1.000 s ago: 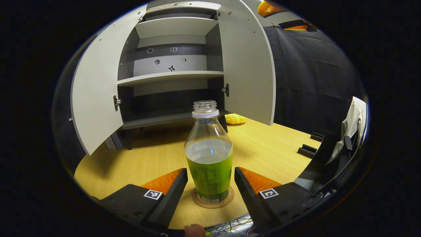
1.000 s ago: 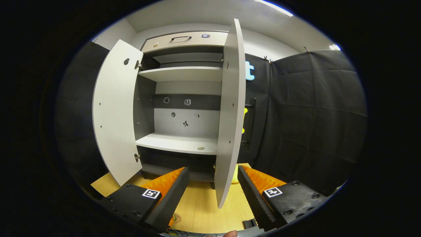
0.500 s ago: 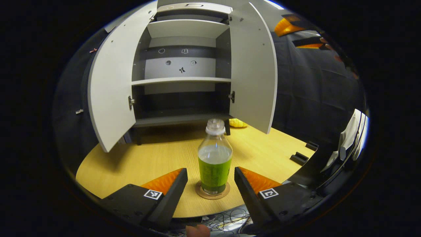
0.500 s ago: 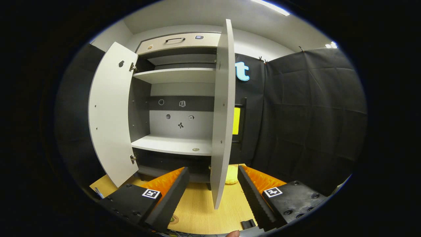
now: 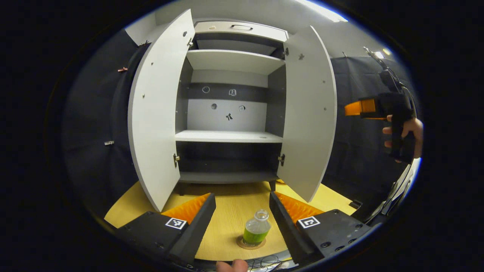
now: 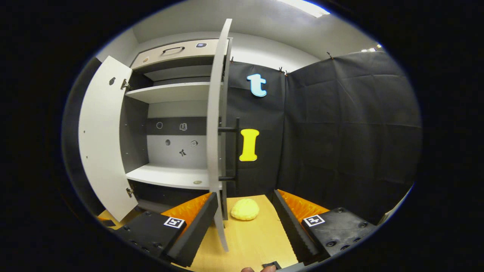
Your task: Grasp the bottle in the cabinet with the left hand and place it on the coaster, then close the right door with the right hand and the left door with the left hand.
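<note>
My left tool [image 5: 242, 211] is spread above the bottle [image 5: 256, 229] on its coaster [image 5: 251, 243]; my right tool [image 6: 245, 211] is spread, right door [image 6: 216, 143] at 11 o'clock.

Recording booth, black cloth walls [image 6: 340, 124], cabinet [image 5: 230, 113] on wooden table [image 5: 234, 211]

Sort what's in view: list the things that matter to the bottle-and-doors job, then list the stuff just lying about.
Belongs to the job:
bottle, standing on the coaster
right door, open
left door, open
left gripper, open
right gripper, open, by the right door's edge

Just lying about:
yellow lump on the table
small black blocks on the table
</note>
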The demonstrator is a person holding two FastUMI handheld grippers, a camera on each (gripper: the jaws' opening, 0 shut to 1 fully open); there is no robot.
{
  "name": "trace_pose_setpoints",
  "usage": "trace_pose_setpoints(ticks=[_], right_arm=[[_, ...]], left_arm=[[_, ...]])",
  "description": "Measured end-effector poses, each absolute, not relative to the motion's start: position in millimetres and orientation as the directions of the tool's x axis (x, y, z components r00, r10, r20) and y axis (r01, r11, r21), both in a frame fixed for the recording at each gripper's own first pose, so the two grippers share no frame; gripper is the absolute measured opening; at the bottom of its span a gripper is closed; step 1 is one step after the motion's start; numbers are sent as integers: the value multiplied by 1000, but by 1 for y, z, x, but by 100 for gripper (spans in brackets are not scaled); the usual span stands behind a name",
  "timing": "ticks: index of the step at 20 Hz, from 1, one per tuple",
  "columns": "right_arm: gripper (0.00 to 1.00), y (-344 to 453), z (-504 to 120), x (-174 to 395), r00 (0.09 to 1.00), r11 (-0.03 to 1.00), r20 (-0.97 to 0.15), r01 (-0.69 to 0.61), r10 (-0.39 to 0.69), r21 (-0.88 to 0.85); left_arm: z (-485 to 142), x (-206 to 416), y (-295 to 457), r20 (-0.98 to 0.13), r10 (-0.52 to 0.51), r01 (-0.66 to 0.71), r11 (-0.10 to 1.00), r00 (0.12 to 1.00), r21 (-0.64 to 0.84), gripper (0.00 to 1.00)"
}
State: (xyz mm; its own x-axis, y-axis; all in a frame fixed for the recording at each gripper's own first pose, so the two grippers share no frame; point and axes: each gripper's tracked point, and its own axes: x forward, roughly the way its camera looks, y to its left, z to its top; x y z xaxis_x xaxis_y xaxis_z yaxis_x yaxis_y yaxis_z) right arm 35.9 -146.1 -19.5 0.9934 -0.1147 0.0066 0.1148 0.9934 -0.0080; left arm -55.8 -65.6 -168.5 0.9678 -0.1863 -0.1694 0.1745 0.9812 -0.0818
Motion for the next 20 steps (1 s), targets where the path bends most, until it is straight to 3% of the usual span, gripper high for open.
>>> trace_pose_setpoints(ticks=[2,4,8,11,20], right_arm=[[94,-163,-20,55,990,990,2,138,-138,-6],[98,-173,-17,71,989,989,11,150,-150,-1],[100,-168,-15,86,994,994,5,111,-111,1],[95,-158,-18,84,996,996,-6,84,-84,41],[97,-66,-21,79,995,994,-14,-103,104,44]], left_arm=[[-149,-50,-58,-146,-175,165,983,974,-75,91],[-136,-46,-50,-130,-166,156,985,978,-77,91],[-130,-41,-30,-142,-140,129,988,980,-87,92],[-130,-42,-13,-146,-120,106,989,982,-101,92],[-123,-39,38,-122,-50,40,996,991,-80,92]])
